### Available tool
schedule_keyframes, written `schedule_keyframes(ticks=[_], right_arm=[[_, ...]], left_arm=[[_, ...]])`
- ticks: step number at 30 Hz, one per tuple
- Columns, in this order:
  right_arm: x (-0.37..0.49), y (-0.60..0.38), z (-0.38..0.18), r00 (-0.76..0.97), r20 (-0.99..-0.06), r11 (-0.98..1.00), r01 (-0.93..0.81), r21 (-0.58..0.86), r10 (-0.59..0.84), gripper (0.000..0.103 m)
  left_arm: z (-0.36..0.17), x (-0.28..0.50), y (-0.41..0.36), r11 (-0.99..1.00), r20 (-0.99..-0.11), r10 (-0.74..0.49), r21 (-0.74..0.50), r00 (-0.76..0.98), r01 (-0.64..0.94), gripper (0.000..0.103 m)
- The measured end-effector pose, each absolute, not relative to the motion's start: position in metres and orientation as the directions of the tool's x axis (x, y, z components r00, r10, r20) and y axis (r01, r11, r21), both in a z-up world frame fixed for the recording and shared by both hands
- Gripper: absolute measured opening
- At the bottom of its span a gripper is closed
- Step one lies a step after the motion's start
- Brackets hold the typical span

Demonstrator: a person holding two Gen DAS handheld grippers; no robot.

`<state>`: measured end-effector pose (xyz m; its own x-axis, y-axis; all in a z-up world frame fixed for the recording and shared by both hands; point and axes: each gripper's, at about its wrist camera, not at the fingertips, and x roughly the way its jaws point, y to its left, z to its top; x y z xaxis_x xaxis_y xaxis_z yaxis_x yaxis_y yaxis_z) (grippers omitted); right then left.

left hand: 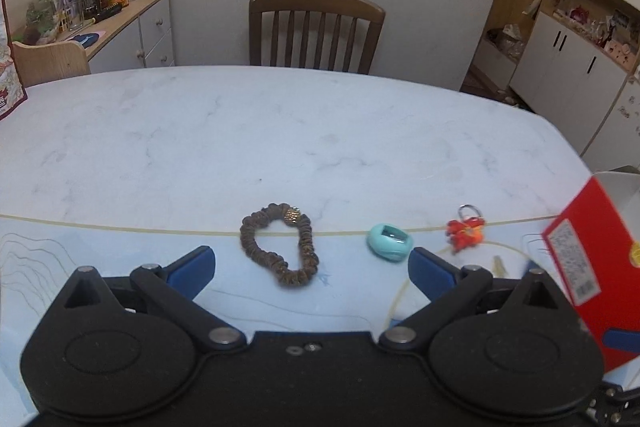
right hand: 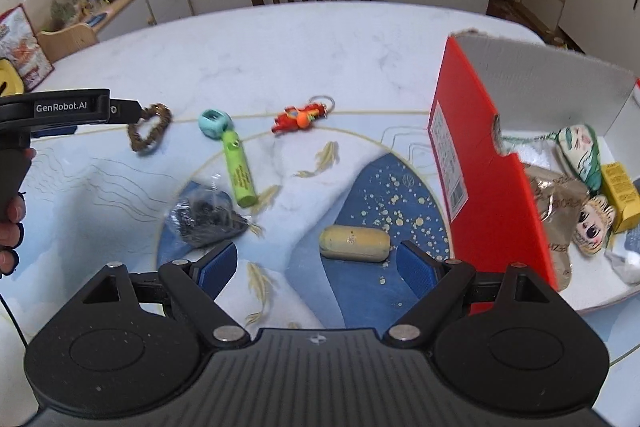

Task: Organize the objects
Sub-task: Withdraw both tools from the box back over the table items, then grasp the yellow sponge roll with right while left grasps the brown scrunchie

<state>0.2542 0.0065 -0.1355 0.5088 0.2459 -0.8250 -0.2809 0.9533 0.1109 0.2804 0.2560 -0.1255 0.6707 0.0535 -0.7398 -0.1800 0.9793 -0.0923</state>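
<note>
A brown scrunchie [left hand: 279, 244] lies on the table just ahead of my open left gripper [left hand: 311, 267], between its blue fingertips and a little beyond them. To its right sit a teal ring-shaped toy [left hand: 389, 241] and a red-orange keychain [left hand: 465, 230]. In the right wrist view my right gripper [right hand: 318, 267] is open and empty above a yellow cylinder [right hand: 354, 243]. Farther off lie a green tube [right hand: 239, 173], a dark crumpled bag [right hand: 202, 219], the keychain [right hand: 302, 117], the teal toy [right hand: 215, 123] and the scrunchie [right hand: 150, 131]. The red box [right hand: 480, 167] at the right holds several items.
A wooden chair [left hand: 316, 27] stands at the table's far side. A sideboard [left hand: 120, 27] with jars is at the back left and white cupboards [left hand: 580, 39] at the right. A printed bag [right hand: 20, 47] stands at the table's left edge. A hand [right hand: 10, 223] holds the left gripper's handle.
</note>
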Motion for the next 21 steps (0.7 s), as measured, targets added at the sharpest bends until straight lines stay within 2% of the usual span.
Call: schedule_keyframes(ticks=[6, 10, 14, 18, 21], right_arm=[[0.270, 0.005, -0.157, 0.476, -0.847, 0.961, -0.245, 0.129, 0.235, 0.087], [0.277, 0.006, -0.169, 0.465, -0.861, 0.969, -0.221, 0.113, 0.206, 0.087], [0.281, 0.005, -0.177, 0.460, -0.867, 0.973, -0.206, 0.105, 0.191, 0.087], [0.284, 0.005, -0.181, 0.461, -0.866, 0.973, -0.202, 0.109, 0.193, 0.087], [0.285, 0.005, -0.181, 0.464, -0.863, 0.973, -0.198, 0.117, 0.198, 0.086]], left_arm=[[-0.139, 0.298, 0.253, 0.987, -0.745, 0.081, -0.031, 0.662, -0.157, 0.094], [-0.153, 0.307, 0.256, 0.984, -0.771, 0.111, -0.004, 0.627, -0.180, 0.093], [-0.166, 0.311, 0.270, 0.972, -0.800, 0.119, -0.026, 0.589, -0.232, 0.087], [-0.169, 0.313, 0.275, 0.970, -0.806, 0.109, -0.041, 0.582, -0.239, 0.085], [-0.172, 0.314, 0.275, 0.970, -0.815, 0.109, -0.039, 0.569, -0.242, 0.076]])
